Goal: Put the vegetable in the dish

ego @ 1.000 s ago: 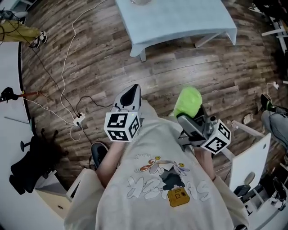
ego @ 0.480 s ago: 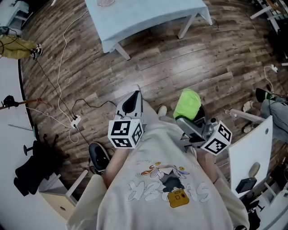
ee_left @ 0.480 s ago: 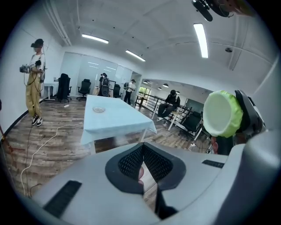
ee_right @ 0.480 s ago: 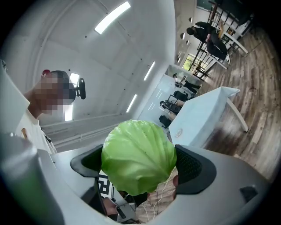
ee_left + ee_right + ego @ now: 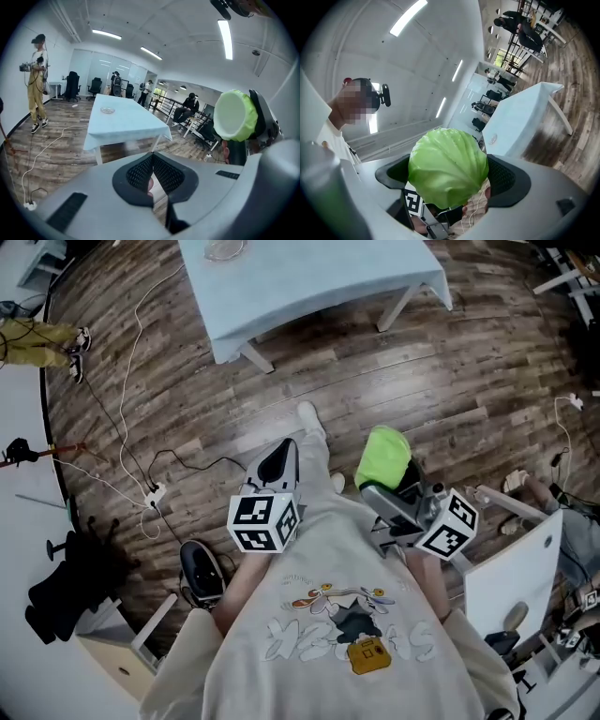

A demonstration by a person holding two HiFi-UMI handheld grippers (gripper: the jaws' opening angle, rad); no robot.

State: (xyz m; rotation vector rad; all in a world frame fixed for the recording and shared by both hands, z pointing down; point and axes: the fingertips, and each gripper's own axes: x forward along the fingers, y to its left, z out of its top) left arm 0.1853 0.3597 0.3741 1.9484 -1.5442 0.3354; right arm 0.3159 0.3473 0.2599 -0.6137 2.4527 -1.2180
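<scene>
1. Carrying leg of the task, by my read: the vegetable is lifted and not yet in the dish, and the person is walking toward the table.
2. Far left in the head view, the dish point(image 5: 223, 249) sits on the light-blue table point(image 5: 309, 282), well apart from both grippers.
3. The left gripper point(image 5: 275, 458) has its jaws pressed together with nothing between them. It is held out in front of the torso, idle.
4. A shoe point(image 5: 307, 416) is stepping out ahead, between the two grippers.
5. The right gripper point(image 5: 401, 486) has its jaws spread wide and clamped on both sides of the green cabbage point(image 5: 383, 457). The cabbage is in the air, just right of the left gripper and nowhere near the dish.
6. Next move, as I judge it: finish the walk, reach the right gripper over the dish, lower it, then let the jaws go. The cabbage is round, so it could roll off if released high.
7. Against half a second ago, the shoe has swung forward and the table sits slightly further right in the view. The grip on the cabbage is unchanged and the left jaws are still closed.
</scene>
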